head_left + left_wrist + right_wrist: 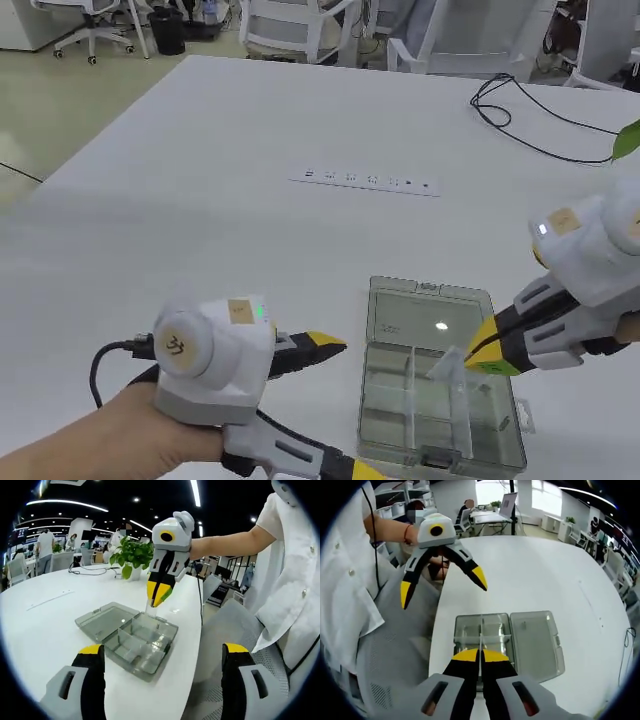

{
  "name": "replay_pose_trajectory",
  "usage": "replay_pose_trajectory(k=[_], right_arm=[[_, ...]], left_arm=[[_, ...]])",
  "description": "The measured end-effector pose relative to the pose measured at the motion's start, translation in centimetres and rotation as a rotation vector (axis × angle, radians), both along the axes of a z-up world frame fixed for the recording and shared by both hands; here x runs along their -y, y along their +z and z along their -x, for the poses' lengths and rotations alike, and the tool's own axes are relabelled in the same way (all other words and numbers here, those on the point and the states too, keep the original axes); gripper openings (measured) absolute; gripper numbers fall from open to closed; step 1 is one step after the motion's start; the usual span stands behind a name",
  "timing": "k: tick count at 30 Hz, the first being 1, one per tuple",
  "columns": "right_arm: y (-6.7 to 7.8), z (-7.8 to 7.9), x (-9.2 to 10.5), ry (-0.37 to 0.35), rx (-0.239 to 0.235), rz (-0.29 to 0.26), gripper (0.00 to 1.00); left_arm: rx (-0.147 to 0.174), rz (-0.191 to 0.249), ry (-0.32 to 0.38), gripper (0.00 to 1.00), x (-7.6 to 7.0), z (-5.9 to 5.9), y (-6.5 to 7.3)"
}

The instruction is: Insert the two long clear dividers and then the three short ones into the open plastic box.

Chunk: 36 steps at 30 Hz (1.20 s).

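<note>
The open clear plastic box (385,425) lies near the table's front edge, its lid (400,310) folded flat behind it. Clear dividers stand inside it. My right gripper (480,358) is shut on a short clear divider (445,366) and holds it just above the box's right half. In the right gripper view the shut jaws (480,655) pinch the thin divider (481,636) edge-on over the box (465,630). My left gripper (348,408) is open with nothing in it, left of the box. The left gripper view looks across the box (150,645) at the right gripper (159,596).
A flush power strip (365,180) is set into the white table (200,200) behind the box. A black cable (520,115) loops at the far right beside a green leaf (626,140). Office chairs stand beyond the far edge. A potted plant (131,555) stands on the table.
</note>
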State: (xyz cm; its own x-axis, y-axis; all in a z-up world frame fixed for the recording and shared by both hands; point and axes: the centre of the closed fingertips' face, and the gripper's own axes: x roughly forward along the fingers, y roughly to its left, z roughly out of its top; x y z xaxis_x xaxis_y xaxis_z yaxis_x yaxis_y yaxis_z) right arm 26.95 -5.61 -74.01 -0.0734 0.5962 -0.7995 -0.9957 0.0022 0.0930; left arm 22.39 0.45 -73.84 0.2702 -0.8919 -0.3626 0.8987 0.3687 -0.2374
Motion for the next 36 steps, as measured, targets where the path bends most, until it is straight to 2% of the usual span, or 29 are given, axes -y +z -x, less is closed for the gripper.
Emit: replay_pose_trajectory(k=[21,28,32,36], right_arm=[[-2.1,-0.7,0.1,-0.010,0.001,-0.001,0.03],[-2.3,-0.2,-0.4,0.047,0.054,-0.021,0.03],[-2.4,0.1,-0.6,0.062,0.067,-0.021,0.03],[-2.5,-0.3,-0.7,0.043,0.065,-0.027,0.03]], left_arm=[[-0.011,-0.004,-0.003,0.99,0.0,0.3,-0.5],[-0.015,-0.002,-0.003,0.99,0.1,0.4,-0.6],[-0.016,-0.001,-0.004,0.99,0.2,0.5,-0.6],[-0.015,0.001,-0.007,0.99,0.3,0.5,-0.6]])
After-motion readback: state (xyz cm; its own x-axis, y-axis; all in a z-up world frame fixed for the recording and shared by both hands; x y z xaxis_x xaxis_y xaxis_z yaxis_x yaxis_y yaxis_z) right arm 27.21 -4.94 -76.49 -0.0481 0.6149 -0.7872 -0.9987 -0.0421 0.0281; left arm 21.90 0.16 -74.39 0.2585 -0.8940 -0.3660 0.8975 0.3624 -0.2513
